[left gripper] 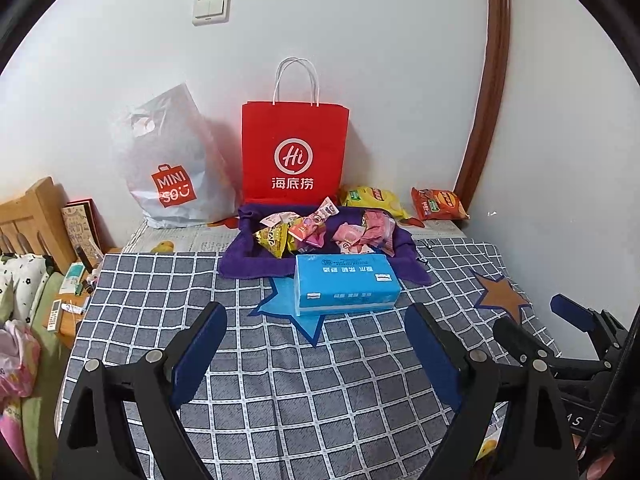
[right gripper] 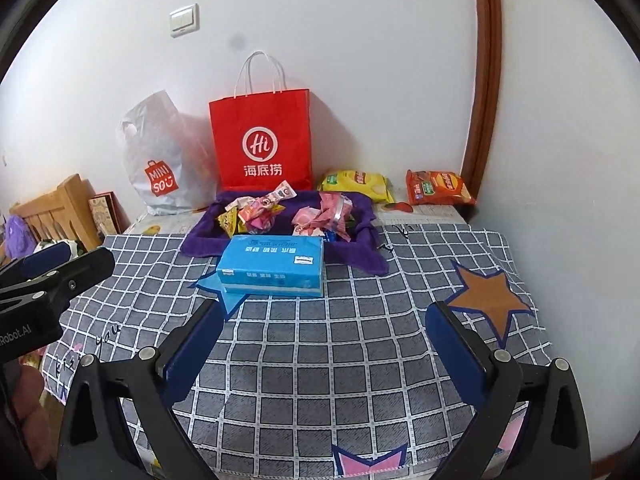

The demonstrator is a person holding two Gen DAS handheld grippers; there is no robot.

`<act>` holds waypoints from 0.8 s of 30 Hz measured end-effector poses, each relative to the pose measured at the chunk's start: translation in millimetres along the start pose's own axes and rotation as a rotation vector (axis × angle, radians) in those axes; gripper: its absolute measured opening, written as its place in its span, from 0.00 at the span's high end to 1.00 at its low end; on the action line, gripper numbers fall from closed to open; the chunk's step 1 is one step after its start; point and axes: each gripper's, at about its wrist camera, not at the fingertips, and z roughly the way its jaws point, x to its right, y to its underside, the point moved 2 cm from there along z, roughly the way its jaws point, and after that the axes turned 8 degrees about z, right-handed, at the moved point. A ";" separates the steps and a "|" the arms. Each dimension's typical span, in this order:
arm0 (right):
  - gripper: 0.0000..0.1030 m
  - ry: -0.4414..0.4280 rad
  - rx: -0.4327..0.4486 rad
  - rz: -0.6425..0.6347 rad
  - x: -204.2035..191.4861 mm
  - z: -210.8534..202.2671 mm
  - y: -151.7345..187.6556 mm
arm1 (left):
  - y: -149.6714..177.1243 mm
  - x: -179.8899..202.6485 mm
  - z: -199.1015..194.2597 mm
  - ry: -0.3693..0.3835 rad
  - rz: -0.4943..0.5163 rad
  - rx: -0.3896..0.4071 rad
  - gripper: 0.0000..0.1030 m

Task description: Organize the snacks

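In the left wrist view, a blue tissue pack [left gripper: 346, 283] is seen lying straight ahead of the fingers on a grey checked cloth [left gripper: 280, 380], apart from both pads. Just behind it a purple towel [left gripper: 236, 258] is spread, and a heap of small wrapped snacks [left gripper: 320, 230] is piled on it. Beyond the towel a red paper bag [left gripper: 294, 152] is stood upright against the wall, with a white Miniso bag [left gripper: 172, 168] leaned to its left. To the right of the red bag, a yellow chip packet [left gripper: 374, 199] and an orange chip packet [left gripper: 439, 203] are laid near the wall. The left gripper [left gripper: 316, 360] is held low over the cloth, pointed toward the tissue pack; its fingers [left gripper: 200, 356] are spread wide and nothing is gripped. The right gripper [left gripper: 560, 320] is seen at the right edge, its fingers parted.

In the right wrist view, the tissue pack [right gripper: 274, 265] is found ahead and slightly left of the fingers, with the snacks [right gripper: 288, 210] on the purple towel [right gripper: 200, 240] behind it. The red paper bag [right gripper: 262, 140], the Miniso bag [right gripper: 164, 160], the yellow chip packet [right gripper: 356, 184] and the orange chip packet [right gripper: 438, 188] are ranged along the wall. The right gripper [right gripper: 324, 352] is held low over the checked cloth [right gripper: 320, 360], fingers [right gripper: 456, 356] spread wide, empty. The left gripper [right gripper: 60, 268] is seen at the left edge.
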 end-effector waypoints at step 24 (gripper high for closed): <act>0.03 -0.004 0.012 0.007 0.9 -5.8 -1.2 | 1.0 -0.1 1.3 0.012 -0.003 -0.004 0.12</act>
